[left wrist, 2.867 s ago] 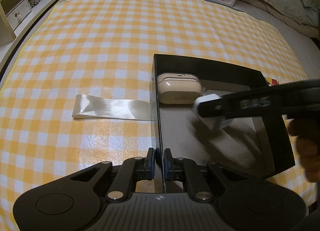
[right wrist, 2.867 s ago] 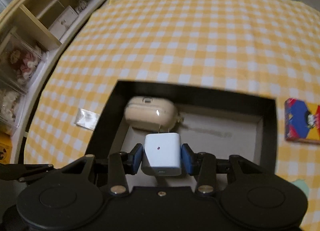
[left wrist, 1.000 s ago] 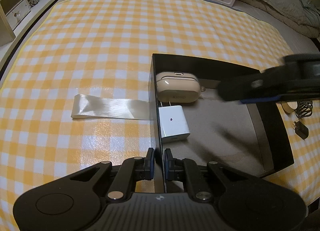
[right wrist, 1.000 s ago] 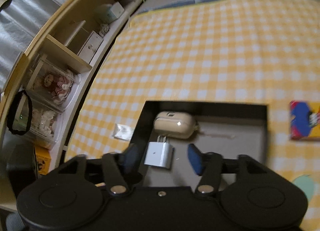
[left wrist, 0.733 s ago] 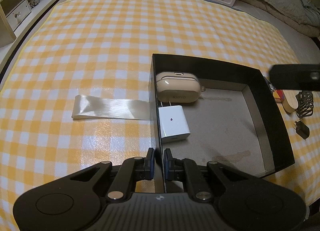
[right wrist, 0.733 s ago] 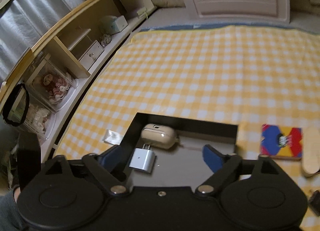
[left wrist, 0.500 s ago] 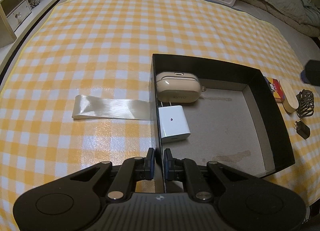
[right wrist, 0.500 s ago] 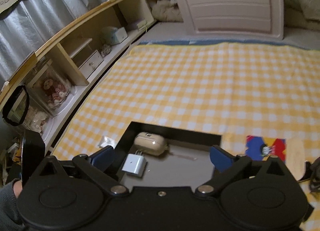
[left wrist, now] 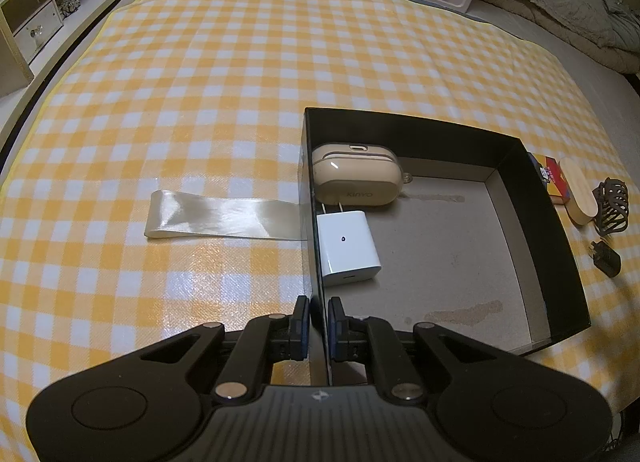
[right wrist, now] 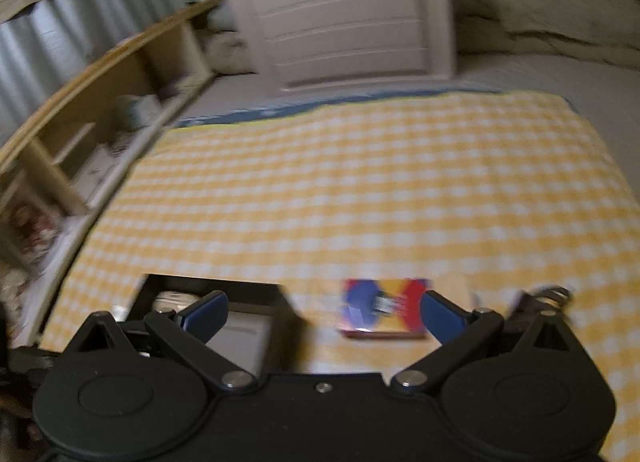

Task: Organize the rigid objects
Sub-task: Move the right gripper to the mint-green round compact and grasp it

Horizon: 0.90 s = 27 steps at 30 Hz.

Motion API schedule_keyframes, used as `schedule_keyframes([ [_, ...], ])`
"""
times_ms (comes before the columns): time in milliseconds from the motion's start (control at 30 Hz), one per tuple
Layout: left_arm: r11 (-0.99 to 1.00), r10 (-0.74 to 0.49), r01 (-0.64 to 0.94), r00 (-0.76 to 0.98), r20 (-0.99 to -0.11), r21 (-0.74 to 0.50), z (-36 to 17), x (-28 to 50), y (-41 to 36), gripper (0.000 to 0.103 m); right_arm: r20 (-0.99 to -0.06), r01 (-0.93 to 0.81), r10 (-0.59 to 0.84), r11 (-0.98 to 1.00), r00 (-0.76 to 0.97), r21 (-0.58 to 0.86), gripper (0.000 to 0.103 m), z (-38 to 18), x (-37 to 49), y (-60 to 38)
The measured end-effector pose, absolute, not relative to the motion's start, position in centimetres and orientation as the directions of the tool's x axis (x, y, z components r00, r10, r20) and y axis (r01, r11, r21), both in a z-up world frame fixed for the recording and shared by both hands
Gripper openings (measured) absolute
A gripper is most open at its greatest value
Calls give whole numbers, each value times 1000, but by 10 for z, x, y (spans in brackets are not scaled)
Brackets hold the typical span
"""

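Black box wall pinched by left hand-held gripper; right hand-held gripper gapes empty.

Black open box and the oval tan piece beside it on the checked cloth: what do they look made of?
The black open box looks like cardboard: thin straight walls, matte black, with a dull grey, stained fibrous floor. The oval tan piece looks like light unvarnished wood, pale and matte, but its grain is too small to confirm; it could be plastic.

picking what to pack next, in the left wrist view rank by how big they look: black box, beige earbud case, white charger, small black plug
1. black box
2. beige earbud case
3. white charger, close to the case and nearer the camera, so unsure
4. small black plug
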<state>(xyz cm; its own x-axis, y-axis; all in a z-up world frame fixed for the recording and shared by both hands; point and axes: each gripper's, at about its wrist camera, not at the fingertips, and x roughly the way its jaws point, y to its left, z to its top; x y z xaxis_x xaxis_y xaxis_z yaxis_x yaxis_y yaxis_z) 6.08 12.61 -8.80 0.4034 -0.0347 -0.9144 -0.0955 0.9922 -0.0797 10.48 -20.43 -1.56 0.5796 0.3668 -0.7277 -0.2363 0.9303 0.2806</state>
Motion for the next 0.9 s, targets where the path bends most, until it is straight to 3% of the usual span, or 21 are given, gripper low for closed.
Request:
schedule_keyframes([
  [200, 992, -35, -95, 404, -914, -80, -88, 61, 126, 10, -807, -152, 317, 948, 498, 279, 103, -49, 112, -233],
  [433, 992, -32, -95, 403, -915, -77, -88, 60, 126, 10, -871, -221, 333, 938, 360, 267, 83, -88, 106, -224],
  [633, 992, -27, -101, 401, -916, -74, -87, 60, 127, 10, -904, -286, 334, 923, 265, 258, 72, -112, 104, -202],
  [900, 992, -33, -102, 401, -915, -80, -87, 61, 129, 10, -927, -313, 292, 926, 237, 211, 66, -122, 106, -187],
])
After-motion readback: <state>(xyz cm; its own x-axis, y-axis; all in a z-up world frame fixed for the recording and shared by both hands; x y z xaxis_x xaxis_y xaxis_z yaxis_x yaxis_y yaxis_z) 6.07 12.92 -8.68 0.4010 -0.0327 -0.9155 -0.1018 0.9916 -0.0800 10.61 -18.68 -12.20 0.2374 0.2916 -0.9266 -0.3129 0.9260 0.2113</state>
